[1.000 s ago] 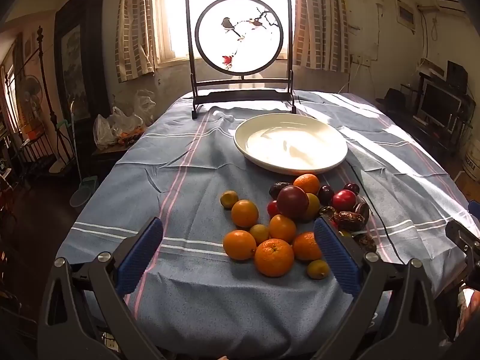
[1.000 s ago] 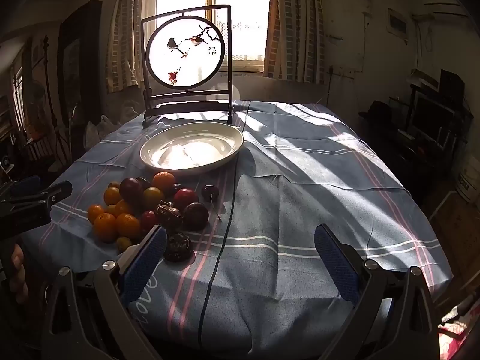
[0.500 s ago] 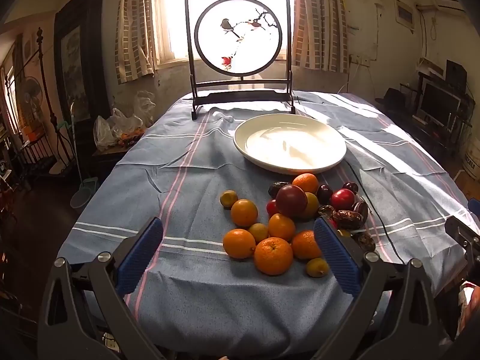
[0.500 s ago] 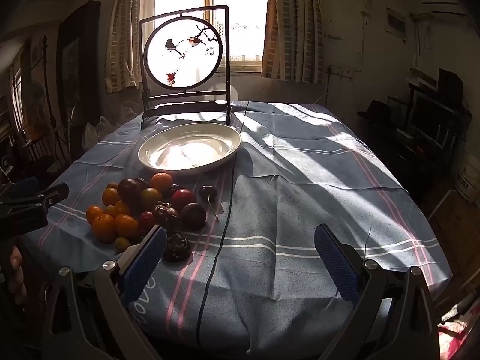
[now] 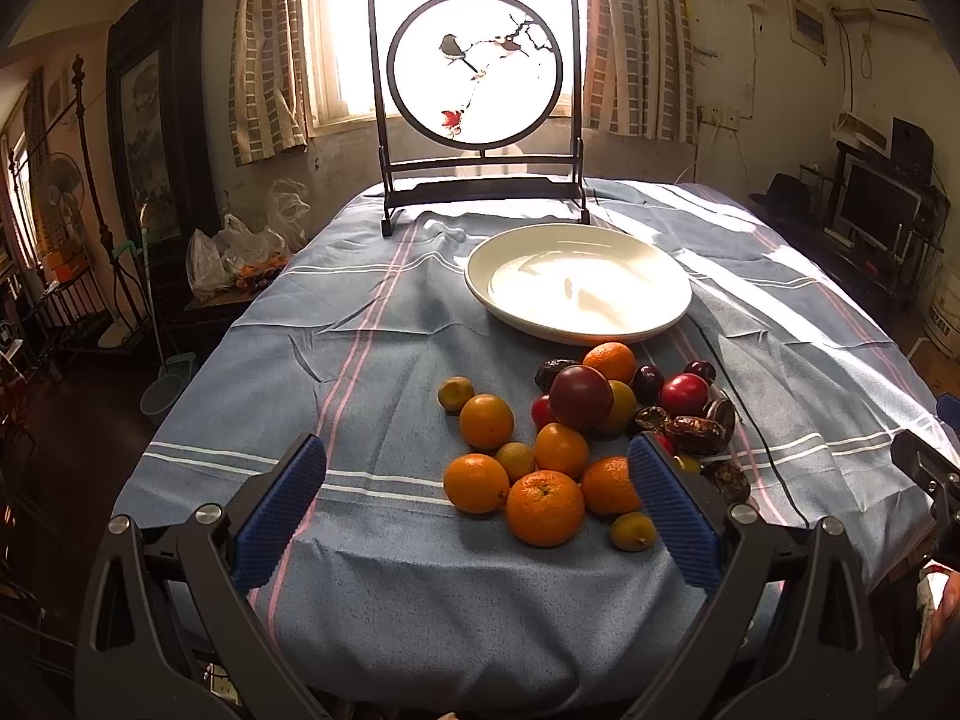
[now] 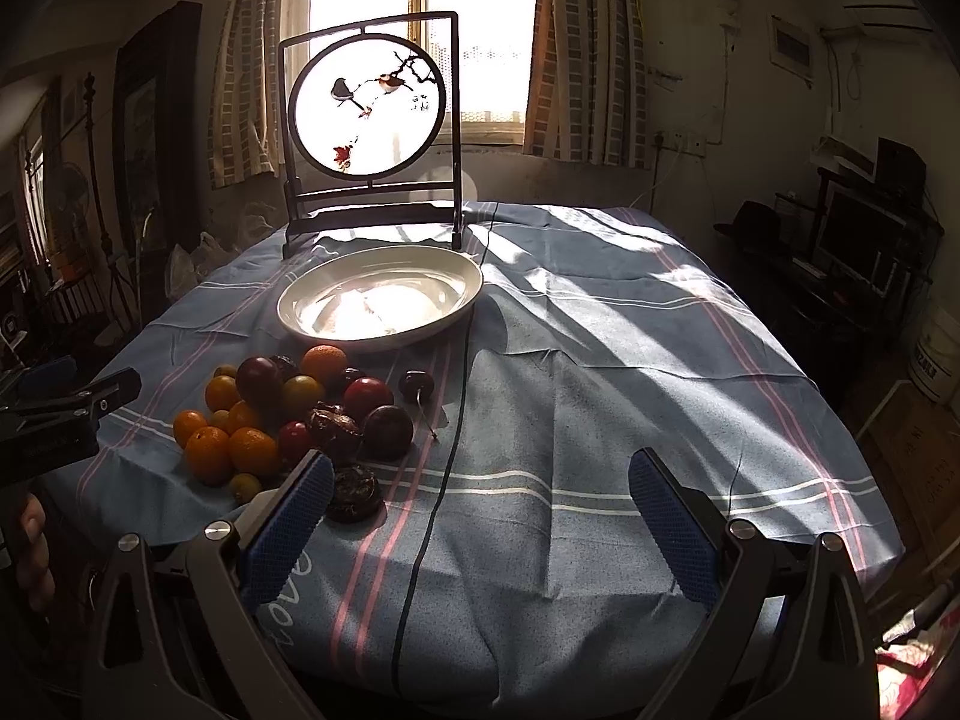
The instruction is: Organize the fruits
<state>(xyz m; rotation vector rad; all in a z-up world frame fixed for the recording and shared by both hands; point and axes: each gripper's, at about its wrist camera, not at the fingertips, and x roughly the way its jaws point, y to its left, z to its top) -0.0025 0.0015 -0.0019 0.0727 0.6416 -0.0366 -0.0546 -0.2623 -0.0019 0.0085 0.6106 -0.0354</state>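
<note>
A heap of fruit lies on the blue striped tablecloth [image 5: 360, 360]: several oranges [image 5: 545, 507], small yellow-green citrus [image 5: 631, 531], a dark red plum [image 5: 581, 397], a red fruit [image 5: 684, 394] and wrinkled dark fruits [image 5: 693, 435]. Beyond the heap sits an empty white plate [image 5: 579, 282]. My left gripper [image 5: 477, 510] hangs open at the near table edge, just short of the oranges, nothing between its fingers. In the right wrist view the same heap [image 6: 288, 414] lies left of my open right gripper [image 6: 480, 516], whose left pad [image 6: 288, 531] is next to a wrinkled dark fruit [image 6: 354, 493].
A framed round bird screen [image 5: 477, 69] stands upright behind the plate. A thin black cable [image 6: 447, 420] runs across the cloth from the screen toward the near edge. A lone cherry [image 6: 416, 384] lies right of the heap. Furniture and a monitor [image 5: 873, 207] line the right wall.
Both views have shifted only slightly; the right gripper drifted a little toward the table and fruit. Nothing was grasped or moved.
</note>
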